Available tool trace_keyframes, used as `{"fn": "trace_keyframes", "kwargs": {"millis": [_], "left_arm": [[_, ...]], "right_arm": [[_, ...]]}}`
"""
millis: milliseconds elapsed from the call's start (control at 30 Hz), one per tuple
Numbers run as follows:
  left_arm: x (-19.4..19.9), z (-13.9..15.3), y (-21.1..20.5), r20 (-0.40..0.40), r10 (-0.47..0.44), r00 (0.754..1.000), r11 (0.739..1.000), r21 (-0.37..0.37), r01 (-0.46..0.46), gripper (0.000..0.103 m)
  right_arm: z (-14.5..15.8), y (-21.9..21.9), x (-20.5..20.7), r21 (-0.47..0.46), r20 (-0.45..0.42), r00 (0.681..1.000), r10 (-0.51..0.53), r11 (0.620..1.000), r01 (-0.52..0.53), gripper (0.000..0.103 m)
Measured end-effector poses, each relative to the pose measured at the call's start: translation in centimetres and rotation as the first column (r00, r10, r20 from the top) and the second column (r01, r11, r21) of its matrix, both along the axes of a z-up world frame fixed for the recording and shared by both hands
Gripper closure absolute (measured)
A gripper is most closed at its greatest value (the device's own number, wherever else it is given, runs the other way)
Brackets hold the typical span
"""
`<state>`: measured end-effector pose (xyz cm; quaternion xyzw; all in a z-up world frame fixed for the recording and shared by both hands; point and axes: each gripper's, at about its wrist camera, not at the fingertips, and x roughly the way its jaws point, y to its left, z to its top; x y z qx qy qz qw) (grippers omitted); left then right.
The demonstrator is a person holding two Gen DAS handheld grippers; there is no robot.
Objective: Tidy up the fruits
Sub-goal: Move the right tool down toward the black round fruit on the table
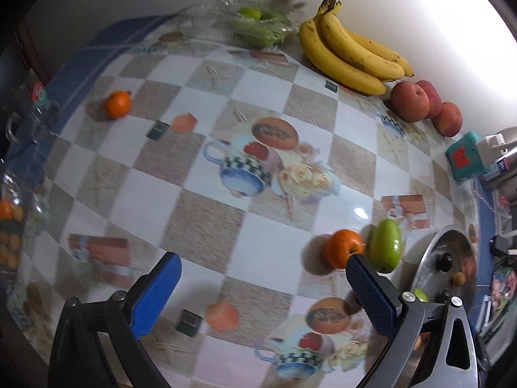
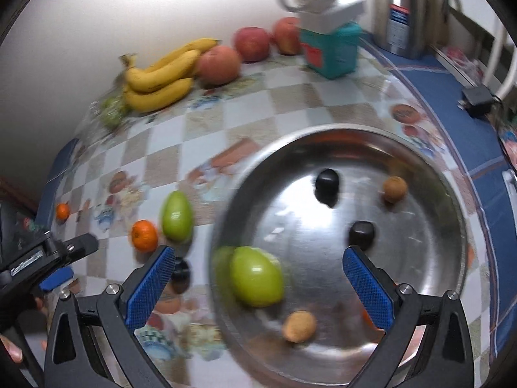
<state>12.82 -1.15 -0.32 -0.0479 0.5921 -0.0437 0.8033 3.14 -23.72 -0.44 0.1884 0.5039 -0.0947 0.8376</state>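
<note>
The right gripper (image 2: 258, 278) hangs over the steel tray (image 2: 446, 226) with its jaws spread wide and empty; a green fruit (image 2: 257, 276) lies on the tray between them, blurred. The left gripper (image 1: 263, 284) also has its jaws wide apart, holding nothing, above the checked worktop (image 1: 200, 200). Just past its right jaw sit an orange (image 1: 342, 247) and a second green fruit (image 1: 384, 245), touching. Bananas (image 1: 349, 51) and apples (image 1: 420, 103) lie far ahead by the wall.
</note>
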Motion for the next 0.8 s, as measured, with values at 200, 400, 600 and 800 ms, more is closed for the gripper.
{"fn": "trace_keyframes", "kwargs": {"millis": [200, 400, 600, 800], "left_arm": [[0.2, 0.4, 0.6, 0.017, -0.022, 1.0, 1.0, 0.007, 0.022, 0.0], [0.6, 0.4, 1.7, 0.016, -0.002, 1.0, 1.0, -0.002, 0.002, 0.0], [0.8, -0.6, 2.2, -0.014, 0.001, 1.0, 1.0, -0.014, -0.001, 0.0], [1.0, -1.2, 2.5, -0.035, -0.005, 0.999, 1.0, -0.028, 0.004, 0.0]], "right_arm": [[0.6, 3.6, 1.0, 0.004, 0.03, 0.994, 0.109, 0.994, -0.109, 0.0], [0.5, 5.2, 1.7, 0.033, 0.058, 0.988, 0.14, 0.989, -0.143, 0.0], [0.5, 7.1, 2.3, -0.005, 0.058, 0.982, 0.181, 0.984, -0.181, 0.0], [-0.2, 8.3, 2.8, -0.038, 0.031, 0.977, 0.209, 0.977, -0.208, 0.014]]}}
